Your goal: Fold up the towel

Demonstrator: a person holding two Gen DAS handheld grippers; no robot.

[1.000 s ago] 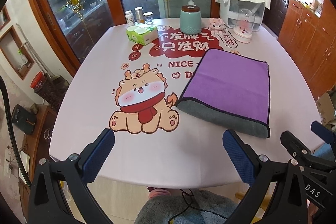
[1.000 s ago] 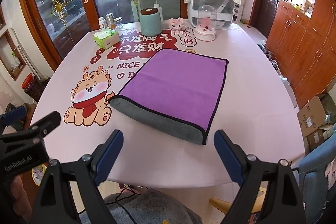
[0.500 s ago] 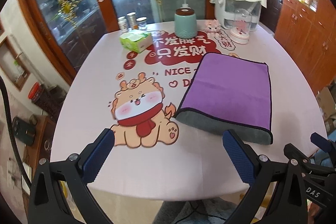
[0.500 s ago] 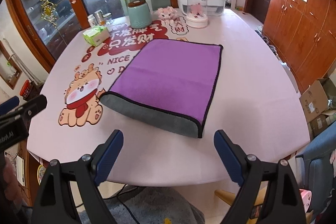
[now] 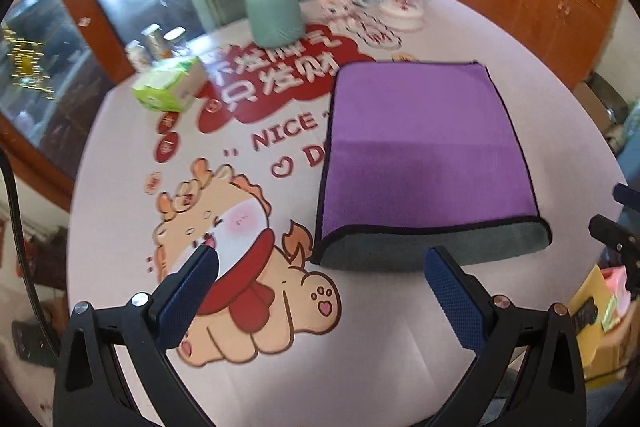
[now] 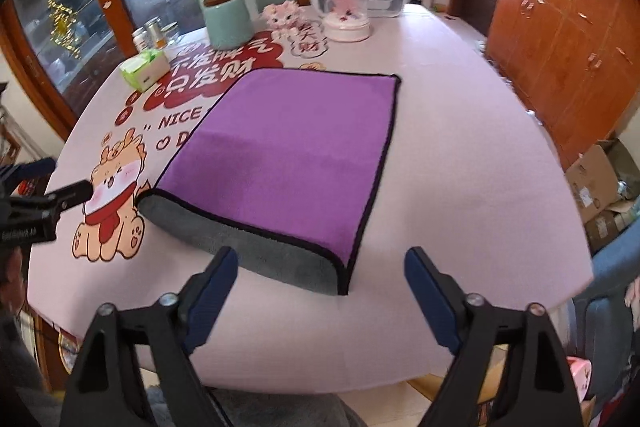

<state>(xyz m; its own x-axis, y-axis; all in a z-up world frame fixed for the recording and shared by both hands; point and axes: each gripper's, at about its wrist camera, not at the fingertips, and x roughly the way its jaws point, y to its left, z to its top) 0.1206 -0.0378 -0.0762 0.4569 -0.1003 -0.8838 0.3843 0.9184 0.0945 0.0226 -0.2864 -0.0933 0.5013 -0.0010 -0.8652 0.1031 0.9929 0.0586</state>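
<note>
Lying folded just ahead, the towel (image 6: 288, 151) faces both grippers' wide-spread, empty jaws.

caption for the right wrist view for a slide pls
Open right hand-held gripper near the grey folded edge of a purple towel on a pink table.

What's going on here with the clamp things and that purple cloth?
A person holds a two-finger gripper in each hand to fold a towel. The purple towel, already folded over so its grey underside shows at the near edge, lies flat on the pink table. The left gripper and the right gripper are both open near that edge, touching nothing.
</note>
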